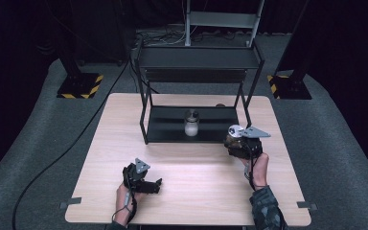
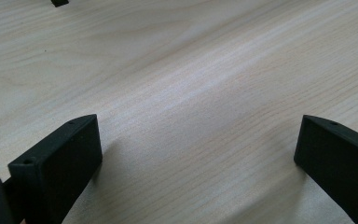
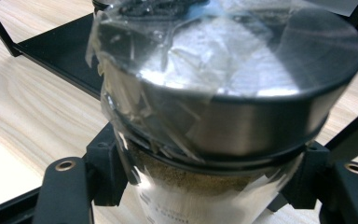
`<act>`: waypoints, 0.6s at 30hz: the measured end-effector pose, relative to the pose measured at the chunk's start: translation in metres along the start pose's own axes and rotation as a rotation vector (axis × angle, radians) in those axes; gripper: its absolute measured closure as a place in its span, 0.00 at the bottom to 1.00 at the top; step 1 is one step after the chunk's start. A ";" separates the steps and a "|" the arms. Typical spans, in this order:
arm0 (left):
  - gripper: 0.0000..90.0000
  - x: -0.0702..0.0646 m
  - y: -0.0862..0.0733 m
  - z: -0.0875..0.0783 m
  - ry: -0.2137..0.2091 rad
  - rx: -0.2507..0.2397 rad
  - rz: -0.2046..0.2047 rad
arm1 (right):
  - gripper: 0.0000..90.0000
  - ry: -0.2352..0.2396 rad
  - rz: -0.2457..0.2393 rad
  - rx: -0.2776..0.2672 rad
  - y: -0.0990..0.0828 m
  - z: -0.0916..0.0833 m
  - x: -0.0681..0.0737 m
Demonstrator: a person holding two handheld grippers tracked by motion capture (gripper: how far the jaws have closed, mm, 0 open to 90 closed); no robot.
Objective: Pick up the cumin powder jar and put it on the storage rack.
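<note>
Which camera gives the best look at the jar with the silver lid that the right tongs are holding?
The right gripper view: the jar looms close between the right tongs, showing its metal lid, crinkled plastic wrap and brownish contents. The high view shows only its small lid at the shelf's corner. The left gripper view looks at bare table.

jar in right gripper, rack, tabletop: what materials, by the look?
Jar: clear body, glass or plastic, can't tell; brownish contents show through. Its lid: brushed metal by the sheen, wrinkled clear film over it. Rack: thin black frame and dark shelves, probably painted metal, matte. Tabletop: pale wood grain, smooth; could be laminate.
</note>
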State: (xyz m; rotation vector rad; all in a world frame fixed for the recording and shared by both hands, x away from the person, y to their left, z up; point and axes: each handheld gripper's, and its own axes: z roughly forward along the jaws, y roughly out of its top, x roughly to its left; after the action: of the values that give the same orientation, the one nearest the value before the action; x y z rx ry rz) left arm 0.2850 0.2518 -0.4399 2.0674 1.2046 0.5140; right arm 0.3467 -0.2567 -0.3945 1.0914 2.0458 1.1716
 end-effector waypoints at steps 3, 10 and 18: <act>0.00 0.000 0.000 0.000 0.000 0.000 0.000 | 0.34 0.001 0.000 0.000 0.002 0.002 -0.001; 0.00 0.000 0.000 0.000 0.000 0.000 0.000 | 0.34 0.003 -0.002 0.001 0.006 0.007 -0.002; 0.00 0.000 0.000 0.000 0.000 0.000 0.000 | 0.34 0.008 0.006 0.002 0.008 0.012 -0.005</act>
State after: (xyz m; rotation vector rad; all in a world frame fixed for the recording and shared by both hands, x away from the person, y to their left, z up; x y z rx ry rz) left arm 0.2850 0.2518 -0.4398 2.0676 1.2044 0.5136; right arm 0.3616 -0.2532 -0.3931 1.0963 2.0512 1.1792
